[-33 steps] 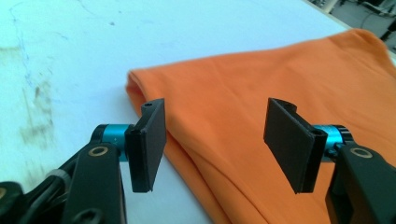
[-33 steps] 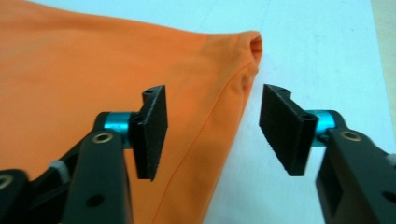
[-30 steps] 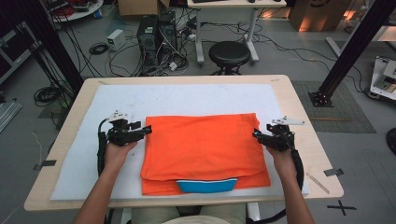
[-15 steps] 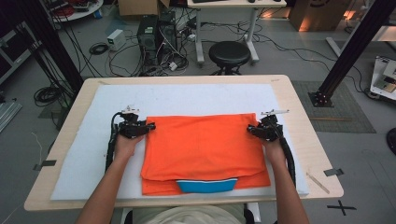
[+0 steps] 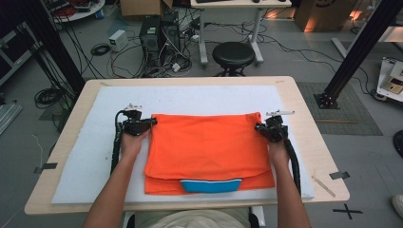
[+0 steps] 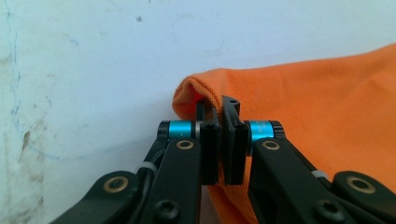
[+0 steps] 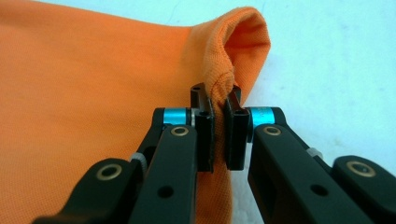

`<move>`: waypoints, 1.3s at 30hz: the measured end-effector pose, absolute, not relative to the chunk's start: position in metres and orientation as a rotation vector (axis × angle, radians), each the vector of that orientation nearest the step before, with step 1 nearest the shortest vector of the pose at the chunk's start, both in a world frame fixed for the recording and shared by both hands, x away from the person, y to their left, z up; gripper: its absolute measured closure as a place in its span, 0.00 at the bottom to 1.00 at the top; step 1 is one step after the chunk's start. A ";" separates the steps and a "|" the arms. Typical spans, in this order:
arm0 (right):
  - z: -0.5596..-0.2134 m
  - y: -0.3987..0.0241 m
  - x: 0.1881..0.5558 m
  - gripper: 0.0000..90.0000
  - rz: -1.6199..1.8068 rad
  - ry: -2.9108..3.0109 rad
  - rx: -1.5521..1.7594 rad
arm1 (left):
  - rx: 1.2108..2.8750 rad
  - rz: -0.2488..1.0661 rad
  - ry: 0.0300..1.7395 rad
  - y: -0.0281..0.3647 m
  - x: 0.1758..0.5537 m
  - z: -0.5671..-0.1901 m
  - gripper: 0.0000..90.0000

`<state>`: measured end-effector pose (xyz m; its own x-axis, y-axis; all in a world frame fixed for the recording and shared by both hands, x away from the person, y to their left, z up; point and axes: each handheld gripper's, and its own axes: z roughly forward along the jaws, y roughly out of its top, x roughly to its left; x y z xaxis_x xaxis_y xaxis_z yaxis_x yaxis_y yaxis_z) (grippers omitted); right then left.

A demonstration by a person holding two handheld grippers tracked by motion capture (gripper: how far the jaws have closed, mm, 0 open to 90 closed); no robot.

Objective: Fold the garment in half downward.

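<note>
Pinching far-left corner of orange shirt [image 5: 208, 145] with left gripper [image 5: 153, 121], at about 9 o'clock on white mat [image 5: 85, 161]. Jaws just closed, now nearly pressed together, thin fold of orange cloth [image 6: 196, 95] caught between pads in left gripper [image 6: 219, 108] view. Corner bunched up into small hump just past jaw tips.

Same story on right gripper [image 5: 259, 127]: clamped on far-right corner of shirt, about 3 o'clock. Jaws just closed too, small gap left, filled by gathered fabric [image 7: 233, 51] in right gripper [image 7: 218, 95] view. Cloth loops up over jaw tips, standing fold clear of mat.

Shirt folded, flat, centre of mat on wooden table [image 5: 309, 118], closer to 6 o'clock edge. Blue collar band [image 5: 210, 185] peeking out under near edge at 6 o'clock. Upper layer lying slightly short of lower layer at near side.

Left hand [image 5: 131, 142] and right hand [image 5: 278, 151] behind grippers, forearms entering from 6 o'clock. Black cables trailing back along both wrists.
</note>
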<state>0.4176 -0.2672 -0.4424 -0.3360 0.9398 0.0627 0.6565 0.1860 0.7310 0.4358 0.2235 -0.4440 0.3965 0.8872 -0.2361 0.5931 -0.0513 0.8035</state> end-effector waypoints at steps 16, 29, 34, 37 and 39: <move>-0.432 -0.275 0.426 0.96 0.908 1.949 1.458 | 1.610 0.437 1.139 0.218 0.442 -0.448 0.97; -0.432 -0.276 0.423 0.63 0.972 1.920 1.481 | 1.628 0.440 1.172 0.220 0.440 -0.447 0.66; -0.426 -0.279 0.409 0.45 0.977 1.881 1.432 | 1.622 0.446 1.163 0.225 0.429 -0.433 0.51; -0.423 -0.287 0.397 0.41 1.004 1.846 1.432 | 1.606 0.453 1.128 0.224 0.417 -0.426 0.48; -0.422 -0.291 0.388 0.39 1.027 1.831 1.439 | 1.611 0.466 1.104 0.224 0.408 -0.423 0.44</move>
